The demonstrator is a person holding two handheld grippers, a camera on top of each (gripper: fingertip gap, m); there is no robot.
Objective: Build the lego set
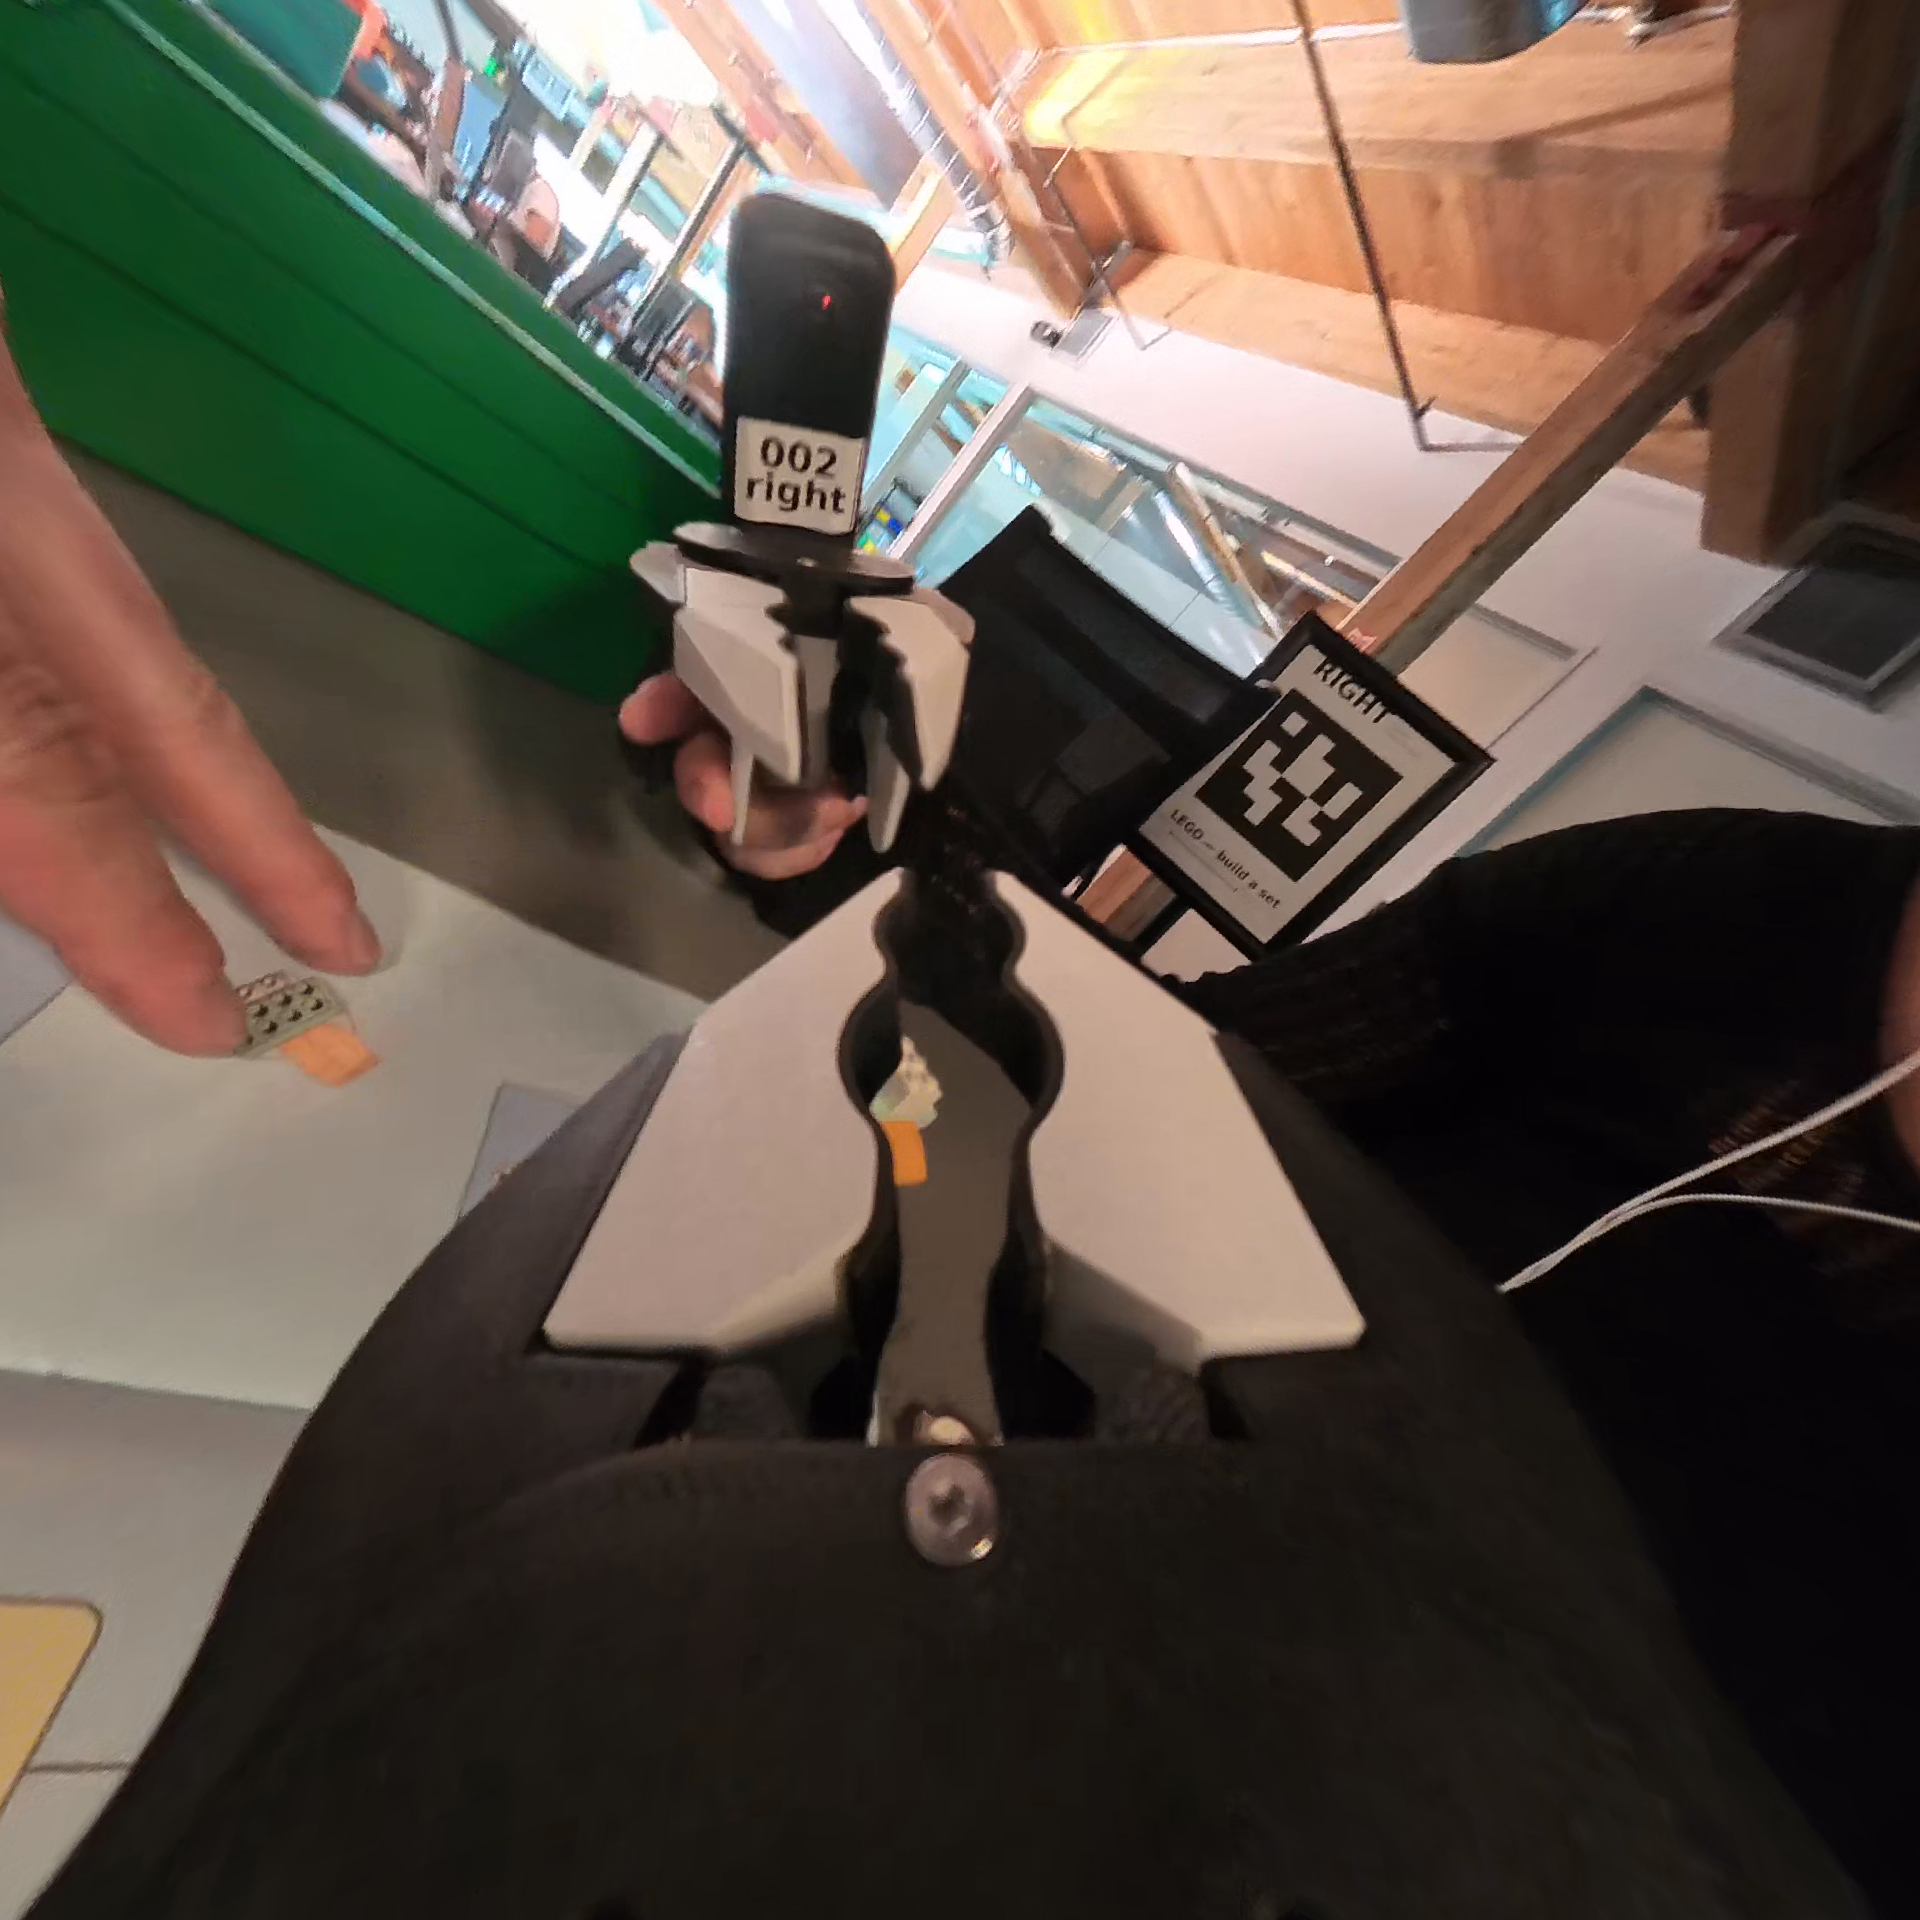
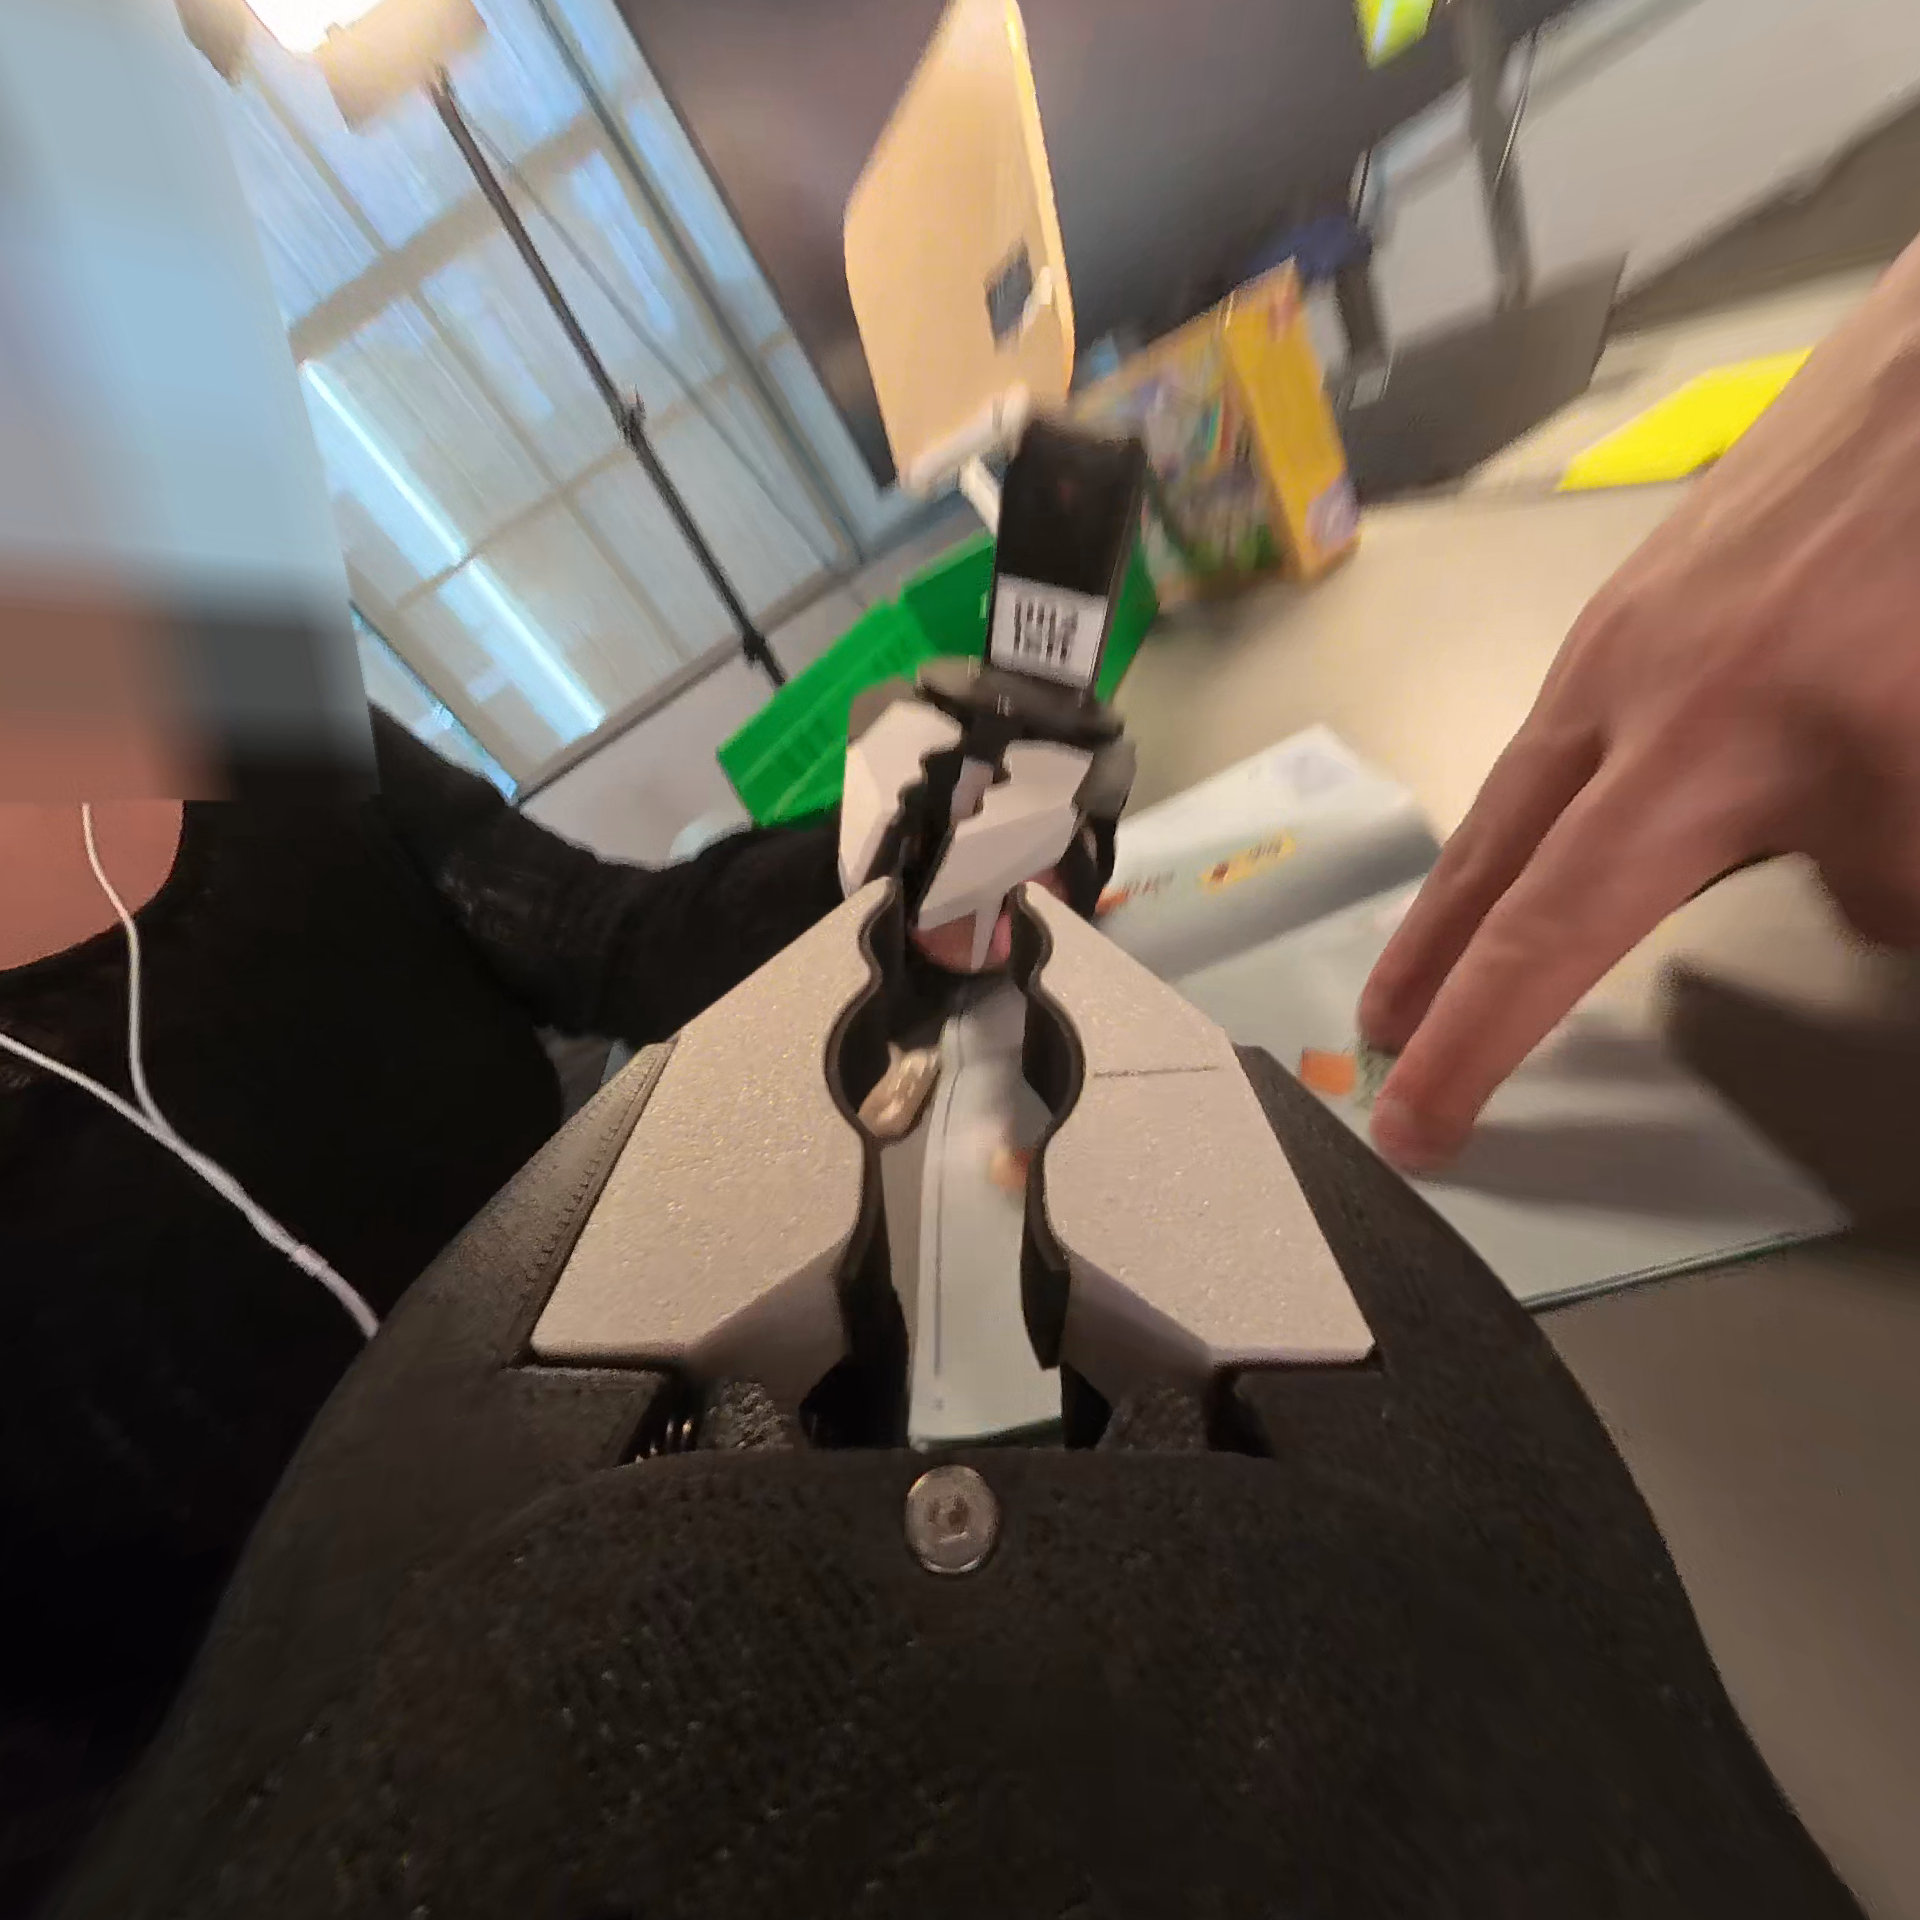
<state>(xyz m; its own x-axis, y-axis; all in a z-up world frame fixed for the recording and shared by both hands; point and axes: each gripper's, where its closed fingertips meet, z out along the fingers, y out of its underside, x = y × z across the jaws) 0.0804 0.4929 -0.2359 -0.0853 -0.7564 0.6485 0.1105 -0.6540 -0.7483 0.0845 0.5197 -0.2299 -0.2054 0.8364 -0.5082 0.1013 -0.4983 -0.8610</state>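
A small grey studded plate (image 1: 291,1013) joined to an orange piece (image 1: 330,1060) lies on a white sheet (image 1: 260,1226). A bare hand (image 1: 125,831) rests its fingertips on it. The same build (image 2: 1340,1070) and hand (image 2: 1662,727) show blurred in the right wrist view. My left gripper (image 1: 945,894) and right gripper (image 2: 961,899) are raised off the table and face each other. Each stands narrowly open and holds nothing. The right gripper (image 1: 816,816) shows empty in the left wrist view. The left gripper (image 2: 982,935) is blurred in the right wrist view. Small white and orange bits (image 1: 909,1122) show through my left fingers' gap.
Green crates (image 1: 312,364) stand along the grey table's far side. A framed black-and-white marker sign (image 1: 1309,790) stands behind the right gripper. A person in a black sweater (image 1: 1558,1091) holds both grippers. Toy boxes (image 2: 1247,447) and a yellow sheet (image 2: 1683,426) lie farther off.
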